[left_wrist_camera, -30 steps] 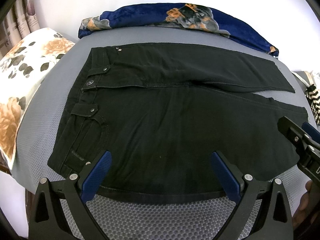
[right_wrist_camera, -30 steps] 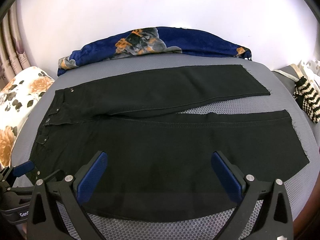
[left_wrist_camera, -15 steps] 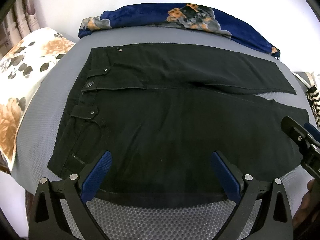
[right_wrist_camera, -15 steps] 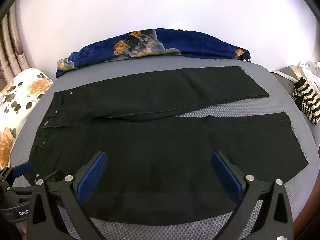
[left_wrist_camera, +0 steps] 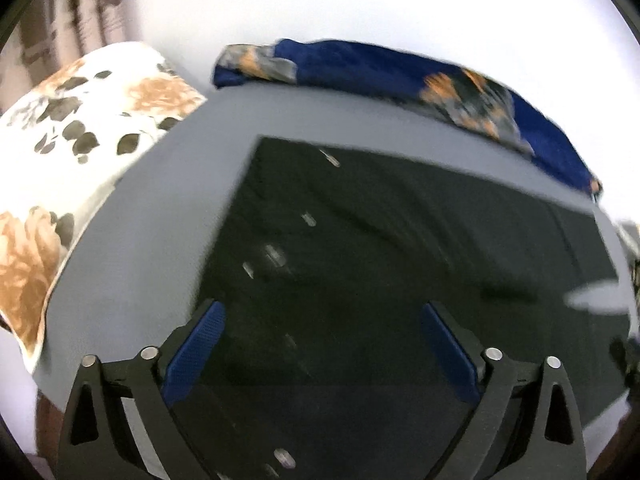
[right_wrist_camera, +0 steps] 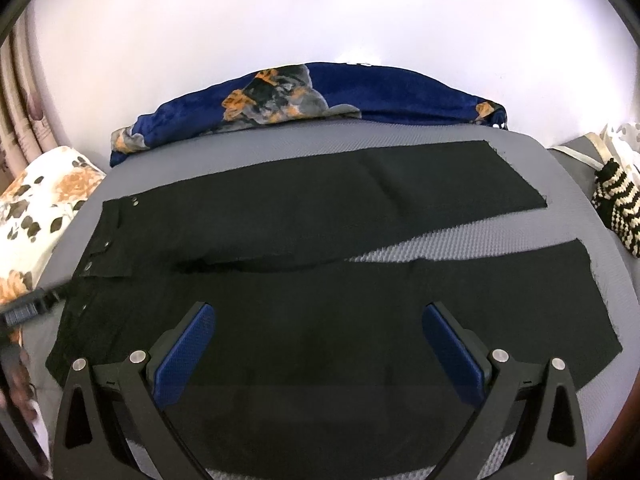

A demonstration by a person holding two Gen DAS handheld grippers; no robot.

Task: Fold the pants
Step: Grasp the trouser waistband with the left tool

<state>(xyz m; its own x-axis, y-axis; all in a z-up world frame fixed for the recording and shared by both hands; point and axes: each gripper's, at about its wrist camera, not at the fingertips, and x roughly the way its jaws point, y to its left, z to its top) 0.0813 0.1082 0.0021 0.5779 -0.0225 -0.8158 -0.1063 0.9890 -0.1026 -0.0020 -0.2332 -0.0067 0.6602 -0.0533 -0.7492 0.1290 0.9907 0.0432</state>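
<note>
Black pants (right_wrist_camera: 320,248) lie flat on a grey mesh surface (right_wrist_camera: 460,240), waistband at the left, two legs spread toward the right with a gap between the hems. The pants (left_wrist_camera: 380,260) also fill the blurred left wrist view, waistband snaps near the middle left. My left gripper (left_wrist_camera: 322,344) is open and empty, low over the waistband end near the front edge. My right gripper (right_wrist_camera: 318,346) is open and empty over the near leg. The left gripper also shows blurred in the right wrist view (right_wrist_camera: 32,304), at the far left.
A blue floral blanket (right_wrist_camera: 320,96) lies along the far edge by the white wall. A floral pillow (left_wrist_camera: 80,152) sits at the left. A black-and-cream striped knit item (right_wrist_camera: 616,204) lies at the right edge. A curtain hangs at the far left.
My left gripper has swung fast to the left and forward over the waistband, blurring its view. My right gripper has moved slightly closer over the near leg. The pants have not moved.
</note>
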